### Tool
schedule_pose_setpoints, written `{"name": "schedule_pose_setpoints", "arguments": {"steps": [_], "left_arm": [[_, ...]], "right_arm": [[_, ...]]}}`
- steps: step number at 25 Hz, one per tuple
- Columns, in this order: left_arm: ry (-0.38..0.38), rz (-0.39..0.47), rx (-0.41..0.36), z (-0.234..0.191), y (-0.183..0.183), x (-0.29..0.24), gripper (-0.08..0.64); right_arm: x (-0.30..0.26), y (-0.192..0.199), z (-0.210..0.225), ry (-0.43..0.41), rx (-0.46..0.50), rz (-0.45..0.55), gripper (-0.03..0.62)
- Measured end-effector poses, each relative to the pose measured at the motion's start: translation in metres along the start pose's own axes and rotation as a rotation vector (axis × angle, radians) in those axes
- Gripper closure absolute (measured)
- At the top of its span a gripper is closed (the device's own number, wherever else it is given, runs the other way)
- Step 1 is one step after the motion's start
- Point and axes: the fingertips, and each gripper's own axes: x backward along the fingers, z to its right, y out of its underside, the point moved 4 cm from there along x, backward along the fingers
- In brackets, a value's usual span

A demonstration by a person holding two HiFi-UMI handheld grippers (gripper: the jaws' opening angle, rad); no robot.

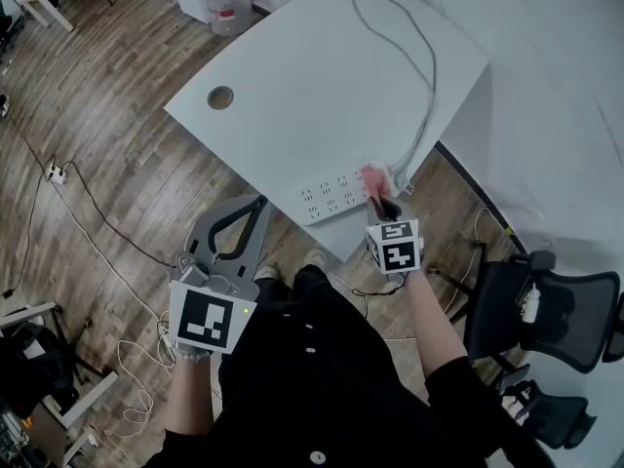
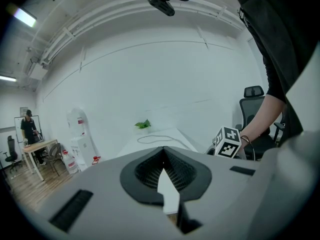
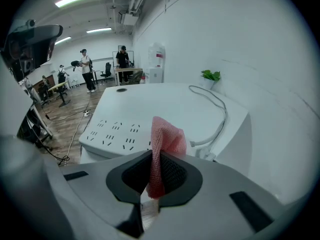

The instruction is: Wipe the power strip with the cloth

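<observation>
Head view looks steeply down on the table (image 1: 292, 96) — both gripper views skim across it, close.

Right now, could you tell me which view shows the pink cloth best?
The right gripper view: the cloth is large and central, clamped by the right hand-held gripper. The head view shows a small pink patch at the power strip; the left gripper view, nothing.

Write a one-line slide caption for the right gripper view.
Right gripper, claw shut on a pink mesh cloth, at one end of the white power strip.
</observation>
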Motion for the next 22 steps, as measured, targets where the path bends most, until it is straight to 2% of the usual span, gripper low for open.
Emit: {"name": "schedule_pose_setpoints", "arguments": {"steps": [14, 22], "left_arm": [[-0.003, 0.006, -0.003, -0.013, 0.012, 0.027, 0.546], [0.002, 0.013, -0.003, -0.016, 0.015, 0.036, 0.546]], "right_arm": [[-0.002, -0.006, -0.055, -0.054, 0.039, 0.007, 0.538], [0.001, -0.012, -0.094, -0.114, 0.090, 0.007, 0.538]]}}
